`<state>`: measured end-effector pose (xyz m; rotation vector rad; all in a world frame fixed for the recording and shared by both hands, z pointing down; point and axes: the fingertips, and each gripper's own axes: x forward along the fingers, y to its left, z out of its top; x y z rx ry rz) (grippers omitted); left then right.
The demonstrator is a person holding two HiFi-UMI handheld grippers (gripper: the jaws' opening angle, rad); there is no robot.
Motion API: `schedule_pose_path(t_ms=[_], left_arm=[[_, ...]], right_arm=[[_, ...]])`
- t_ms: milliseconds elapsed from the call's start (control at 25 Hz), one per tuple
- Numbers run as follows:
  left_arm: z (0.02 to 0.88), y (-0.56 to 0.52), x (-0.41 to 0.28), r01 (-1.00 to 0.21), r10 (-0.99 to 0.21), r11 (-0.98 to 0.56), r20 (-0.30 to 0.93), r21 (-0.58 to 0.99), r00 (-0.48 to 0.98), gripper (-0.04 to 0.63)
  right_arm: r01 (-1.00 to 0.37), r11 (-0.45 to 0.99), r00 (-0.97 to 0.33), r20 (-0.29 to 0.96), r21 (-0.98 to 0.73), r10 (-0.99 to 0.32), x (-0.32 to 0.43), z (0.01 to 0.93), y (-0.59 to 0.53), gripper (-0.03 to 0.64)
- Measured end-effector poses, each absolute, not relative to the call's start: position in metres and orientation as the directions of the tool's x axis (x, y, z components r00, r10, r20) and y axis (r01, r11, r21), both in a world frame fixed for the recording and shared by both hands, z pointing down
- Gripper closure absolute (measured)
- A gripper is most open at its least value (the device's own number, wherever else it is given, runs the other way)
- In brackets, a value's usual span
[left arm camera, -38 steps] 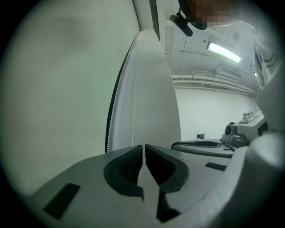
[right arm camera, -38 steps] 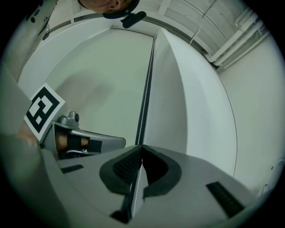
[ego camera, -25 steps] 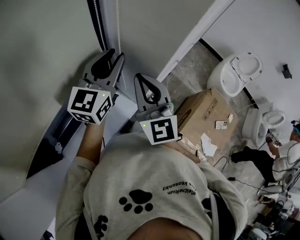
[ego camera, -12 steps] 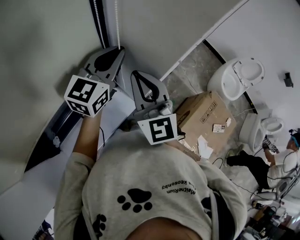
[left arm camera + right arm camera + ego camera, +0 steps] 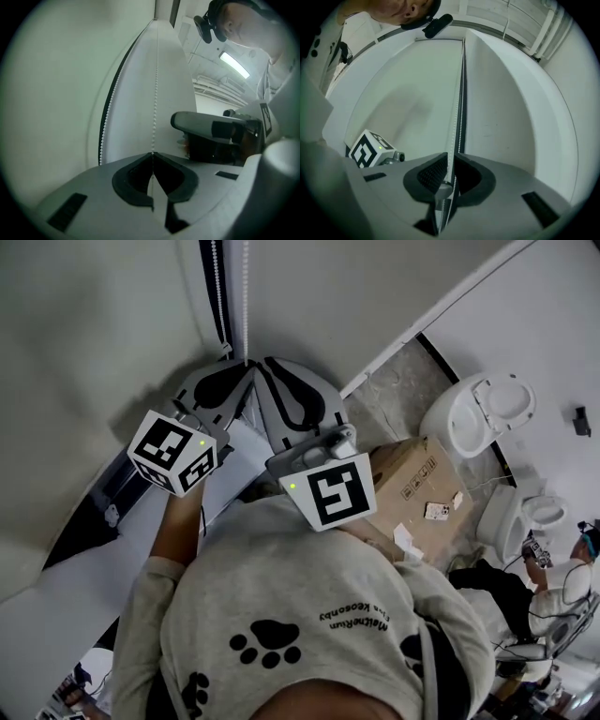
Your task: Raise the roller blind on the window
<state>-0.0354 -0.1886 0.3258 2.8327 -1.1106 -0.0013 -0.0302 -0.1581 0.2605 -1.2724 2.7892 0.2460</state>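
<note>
right tool (image 5: 451,164) rising to sit just beside left tool (image 5: 152,153), jaws just opening, bead chain (image 5: 155,93) lying loose between them; left tool just closing, clamping chain, which is running straight up-frame from both.

Our left gripper (image 5: 242,371) and right gripper (image 5: 262,367) meet tip to tip. The chain (image 5: 246,296) runs between the left jaws, just closing, and the right jaws, just opening. Another strand hangs left. A box (image 5: 412,474) lies right of our right gripper, with a toilet (image 5: 478,413) beyond.
</note>
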Motion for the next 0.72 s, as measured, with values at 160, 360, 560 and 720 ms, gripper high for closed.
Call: schedule_pose_path(t_ms=[160, 360, 560, 720], left_arm=[[0.326, -0.175, -0.033, -0.691, -0.691, -0.718, 0.027, 0.082, 0.722, 0.583], [0.329, -0.164, -0.032, -0.698, -0.700, -0.711, 0.012, 0.085, 0.714, 0.583], [0.328, -0.165, -0.030, -0.697, -0.701, -0.710, 0.002, 0.099, 0.713, 0.583], [0.330, -0.155, -0.034, -0.708, -0.711, -0.701, -0.005, 0.089, 0.703, 0.583]], right_arm=[[-0.698, 0.709, -0.716, -0.101, 0.099, -0.691, -0.042, 0.242, -0.157, 0.531], [-0.670, 0.730, -0.743, -0.121, 0.138, -0.659, -0.046, 0.212, -0.157, 0.534], [-0.640, 0.756, -0.768, -0.109, 0.140, -0.631, -0.049, 0.200, -0.167, 0.558], [-0.618, 0.770, -0.786, -0.128, 0.156, -0.605, -0.055, 0.197, -0.152, 0.606]])
